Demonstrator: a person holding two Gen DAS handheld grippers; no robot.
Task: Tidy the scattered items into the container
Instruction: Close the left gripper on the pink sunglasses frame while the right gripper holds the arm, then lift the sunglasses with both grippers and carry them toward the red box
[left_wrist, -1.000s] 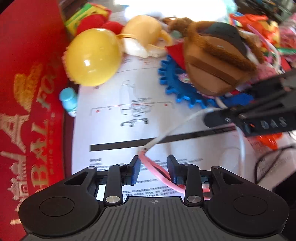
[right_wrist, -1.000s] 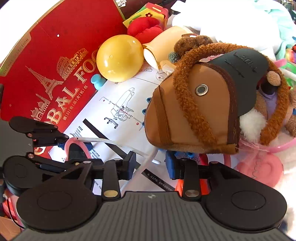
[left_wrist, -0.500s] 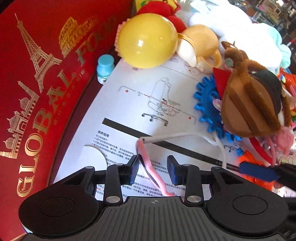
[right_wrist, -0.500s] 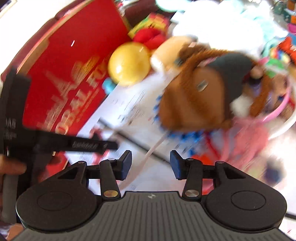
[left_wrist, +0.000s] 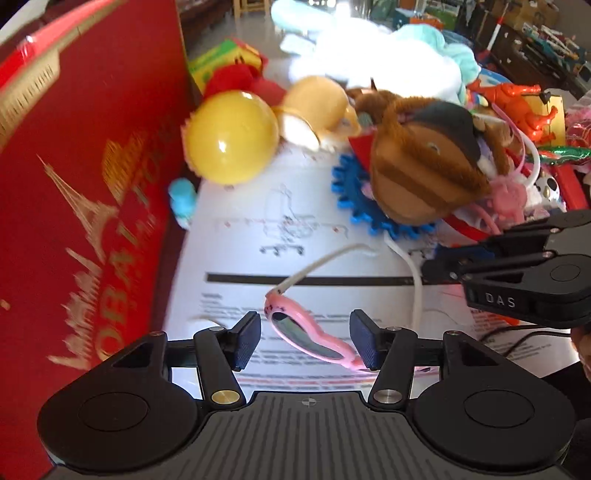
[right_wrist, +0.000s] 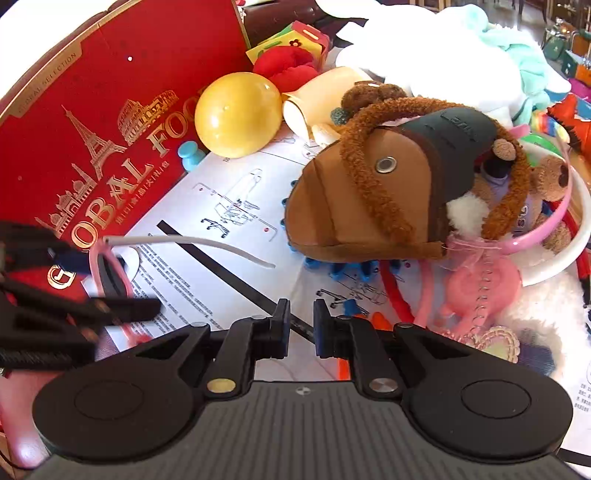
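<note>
Red gift box (right_wrist: 110, 122) stands at the left, its printed face toward the cameras; its inside is not visible, so contents can't be told. A white bowl (right_wrist: 576, 236) at right holds a small teddy bear (right_wrist: 550, 184), with a pink headband (right_wrist: 543, 232) lying across it. Task item here: pink sunglasses (left_wrist: 314, 336) with white temple arms, lying on the white instruction sheet (right_wrist: 229, 206) between the left gripper (left_wrist: 306, 341) fingers; one end of the frame is against the right-hand pad, and the other pad is clear of it. Left jaws have just been opening and stand spread, no pinch on the glasses. Right gripper (right_wrist: 298, 328) jaws have just been closing, now nearly pressed together with nothing between them, over the sheet's lower edge. Clutter behind: yellow ball (right_wrist: 238, 114) against the box, small blue peg (right_wrist: 190, 155) beside it, brown fuzzy slipper (right_wrist: 388, 192) sitting on a blue gear (left_wrist: 354, 199), red plush (right_wrist: 288, 66), white and mint plush (right_wrist: 480, 55), pink toy (right_wrist: 484, 280), orange dinosaur (left_wrist: 517, 107) further back.
</note>
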